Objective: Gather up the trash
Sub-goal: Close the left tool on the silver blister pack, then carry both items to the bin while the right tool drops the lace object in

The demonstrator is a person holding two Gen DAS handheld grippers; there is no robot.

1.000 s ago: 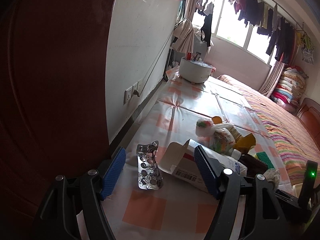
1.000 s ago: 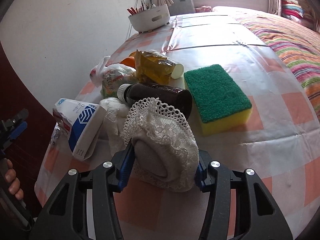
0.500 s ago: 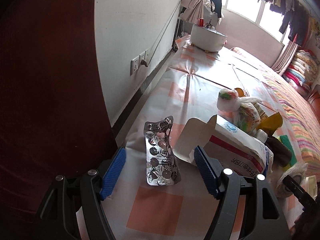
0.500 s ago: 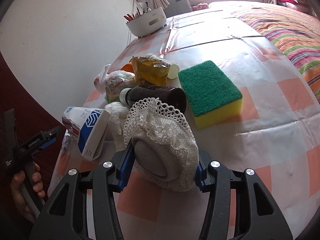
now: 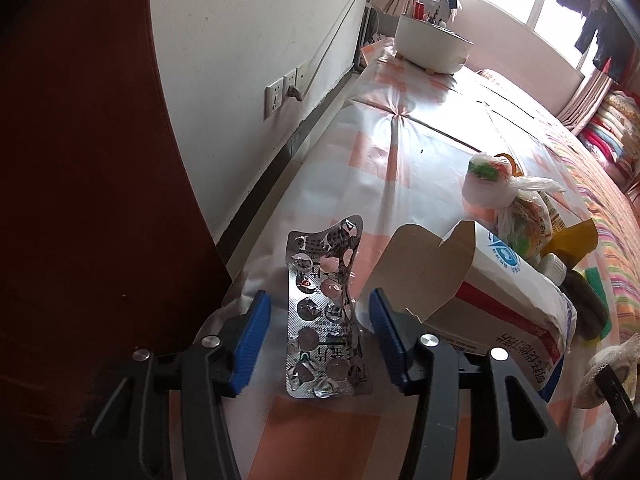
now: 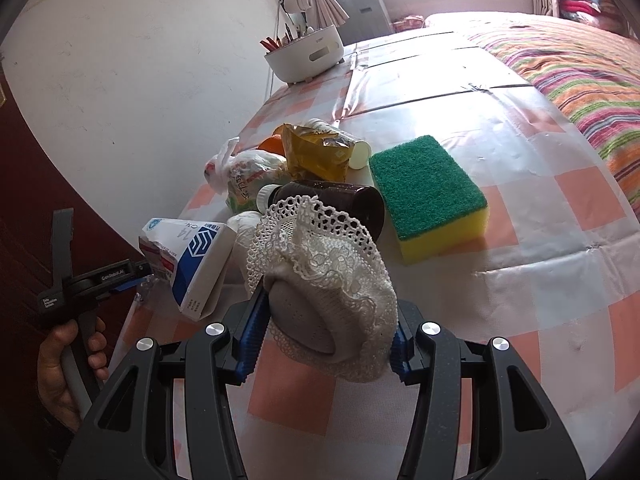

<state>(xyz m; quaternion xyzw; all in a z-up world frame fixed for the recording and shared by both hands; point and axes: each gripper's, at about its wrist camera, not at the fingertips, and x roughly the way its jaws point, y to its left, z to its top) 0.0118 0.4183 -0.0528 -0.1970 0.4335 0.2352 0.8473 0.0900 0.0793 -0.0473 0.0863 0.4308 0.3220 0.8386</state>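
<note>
my left gripper (image 5: 320, 334) has just been narrowing around the empty blister pack (image 5: 324, 312) at the table's near corner, pads not touching yet. i'd squeeze gently and lift. right gripper (image 6: 320, 340) holds a lace-trimmed cloth (image 6: 324, 280).

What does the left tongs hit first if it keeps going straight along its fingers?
The empty blister pack. It already stands between the left tongs, whose jaws have just been closing with gaps still showing on both sides. Past it, probably only the checked tablecloth.
</note>
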